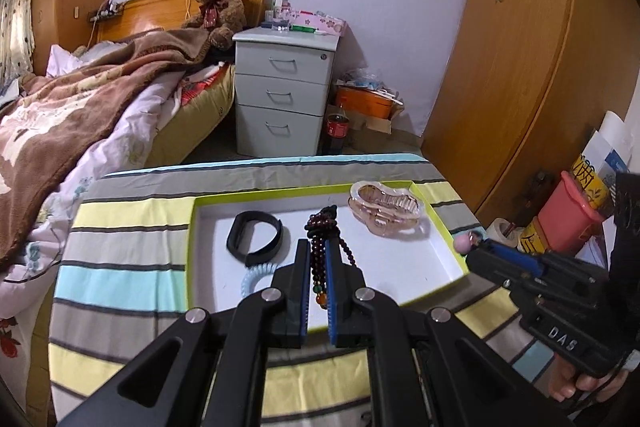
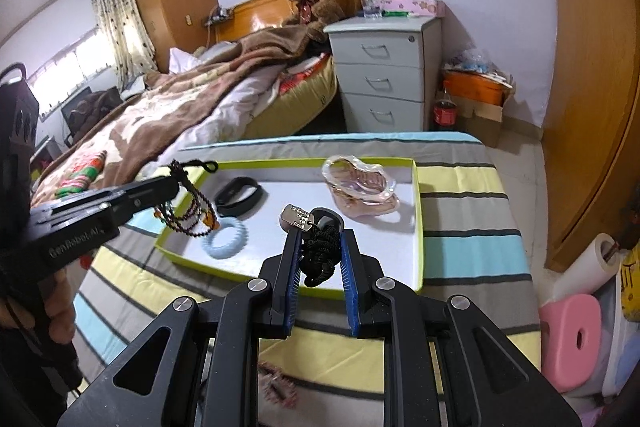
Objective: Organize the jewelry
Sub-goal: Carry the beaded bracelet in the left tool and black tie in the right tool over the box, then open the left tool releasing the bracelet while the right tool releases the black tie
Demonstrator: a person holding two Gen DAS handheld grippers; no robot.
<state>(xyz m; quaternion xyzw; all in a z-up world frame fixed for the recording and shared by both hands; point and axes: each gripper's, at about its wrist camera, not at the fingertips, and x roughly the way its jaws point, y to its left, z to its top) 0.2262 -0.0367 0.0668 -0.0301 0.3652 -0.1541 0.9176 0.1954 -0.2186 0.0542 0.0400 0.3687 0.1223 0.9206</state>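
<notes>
1. Dark red beads make up the bead string (image 1: 318, 247), which the left gripper (image 1: 318, 247) has pinched tight between its blue pads; the loose loops hang above the near-left part of the tray (image 2: 418, 227).
2. The right gripper (image 2: 320, 247) is clamped on a bundle of black cord (image 2: 320, 255), with a metal tag (image 2: 297, 218) sticking out past the fingertips, above the near side of the tray.
3. The tray is white inside with a lime-green rim and sits on a striped cloth (image 2: 472, 255) over a table.
4. In the tray lie a black wristband (image 1: 256, 237) at the left, a pale blue coil hair tie (image 2: 226, 237) nearer the front left, and a clear pink hair claw (image 1: 386, 207) at the far right.
5. The wristband, hair tie and hair claw lie apart from one another.
6. A hand (image 1: 580, 383) shows at the handle of the right gripper.
</notes>
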